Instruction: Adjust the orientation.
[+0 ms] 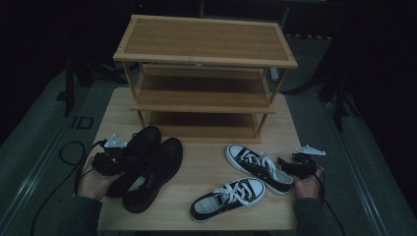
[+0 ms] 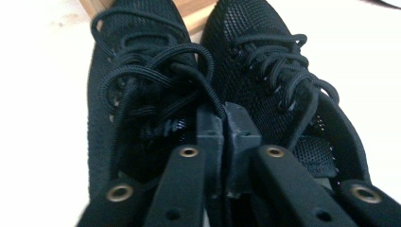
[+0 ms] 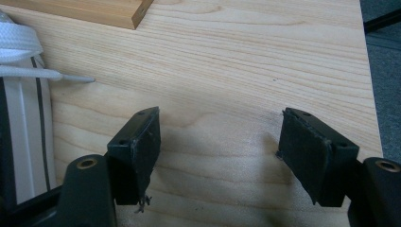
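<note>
Black mesh shoes, a pair [image 1: 145, 167], lie side by side on the L part of the wooden table [image 1: 206, 167], toes toward the bamboo rack [image 1: 204, 78], just in front of its bottom shelf. L gripper [image 1: 105, 160] sits at the heel end of the pair, person's L hand [image 1: 93, 183] under it. In the left gripper view the two pads [image 2: 227, 137] stand nearly together, w/ black lace loops and the inner collars of both shoes crowding them; looks clenched on the pair's inner edges, tho exactly what is pinched is hard to tell.

R gripper [image 1: 297, 166] is at the table's R edge, just beside the heel of the farther black-and-white sneaker [image 1: 258, 167]. Its pads [image 3: 142, 151] stand wide apart over bare wood, released, holding nothing. White lace tip [image 3: 78, 78] lies on the table near them. Second sneaker [image 1: 228, 197] lies nearer the front edge, apart from the first.
</note>
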### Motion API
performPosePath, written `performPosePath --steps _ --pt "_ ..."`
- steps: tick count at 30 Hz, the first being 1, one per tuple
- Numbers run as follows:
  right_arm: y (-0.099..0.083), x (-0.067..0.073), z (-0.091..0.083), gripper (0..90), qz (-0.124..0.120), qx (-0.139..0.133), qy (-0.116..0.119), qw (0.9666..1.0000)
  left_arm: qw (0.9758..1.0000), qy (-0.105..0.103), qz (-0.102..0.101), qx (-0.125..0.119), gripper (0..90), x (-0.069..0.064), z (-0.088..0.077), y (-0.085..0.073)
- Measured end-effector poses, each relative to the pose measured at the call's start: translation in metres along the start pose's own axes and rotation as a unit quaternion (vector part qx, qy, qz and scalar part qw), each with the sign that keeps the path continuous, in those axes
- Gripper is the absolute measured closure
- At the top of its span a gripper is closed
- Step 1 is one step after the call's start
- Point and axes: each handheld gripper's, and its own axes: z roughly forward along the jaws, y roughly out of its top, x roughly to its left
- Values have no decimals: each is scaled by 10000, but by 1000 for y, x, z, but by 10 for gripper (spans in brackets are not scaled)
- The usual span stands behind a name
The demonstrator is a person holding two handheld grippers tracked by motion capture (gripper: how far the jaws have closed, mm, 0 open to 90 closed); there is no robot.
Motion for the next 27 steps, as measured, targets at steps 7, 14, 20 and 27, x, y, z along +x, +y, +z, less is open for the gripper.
performPosePath --steps 7,14,20,27 --pt "0 0 0 299 -1 0 0 10000 9977 -568 -287 -217 535 7 -11 -4" --pt "0 0 0 299 -1 0 0 10000 9974 -681 -176 -178 373 -1 -10 -6" --pt "0 0 0 299 -1 3 2 10000 9995 -51 163 259 460 -10 -3 -3" --pt "0 0 0 298 -2 2 3 10000 9976 351 274 528 551 -15 8 0"
